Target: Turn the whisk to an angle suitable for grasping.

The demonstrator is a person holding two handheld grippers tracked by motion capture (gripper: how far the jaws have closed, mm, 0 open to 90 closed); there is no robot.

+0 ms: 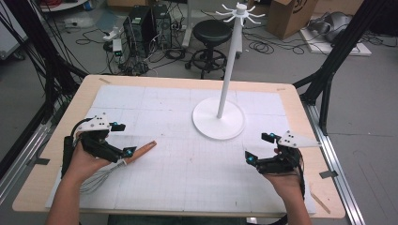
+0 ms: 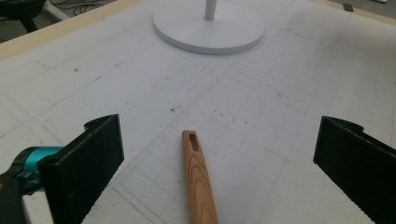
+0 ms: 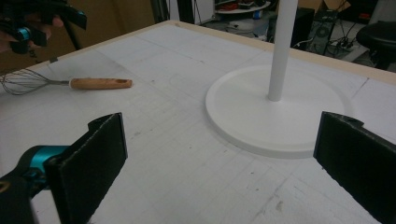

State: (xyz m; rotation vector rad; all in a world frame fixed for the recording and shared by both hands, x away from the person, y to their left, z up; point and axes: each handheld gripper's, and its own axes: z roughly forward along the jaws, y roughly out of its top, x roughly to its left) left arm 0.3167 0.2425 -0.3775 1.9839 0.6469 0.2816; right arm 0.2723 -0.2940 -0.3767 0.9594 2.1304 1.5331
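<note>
A whisk lies on the white mat at the left, its wooden handle (image 1: 141, 150) pointing toward the table's middle and its wire head (image 1: 95, 181) near the person's left wrist. My left gripper (image 1: 123, 139) is open over the handle. In the left gripper view the handle (image 2: 198, 179) lies between the two spread jaws, touching neither. A white hook stand (image 1: 218, 123) rises from a round base at the centre back. My right gripper (image 1: 259, 147) is open and holds nothing, near the front right. In the right gripper view the stand's base (image 3: 261, 126) lies just ahead of it and the whisk (image 3: 99, 83) lies far left.
The white gridded mat (image 1: 187, 173) covers most of the wooden table (image 1: 300, 105). A black stool (image 1: 213, 33), computer towers (image 1: 141, 26) and a cardboard box (image 1: 291, 16) stand on the floor beyond the far edge. Black frame legs (image 1: 328, 70) flank the table.
</note>
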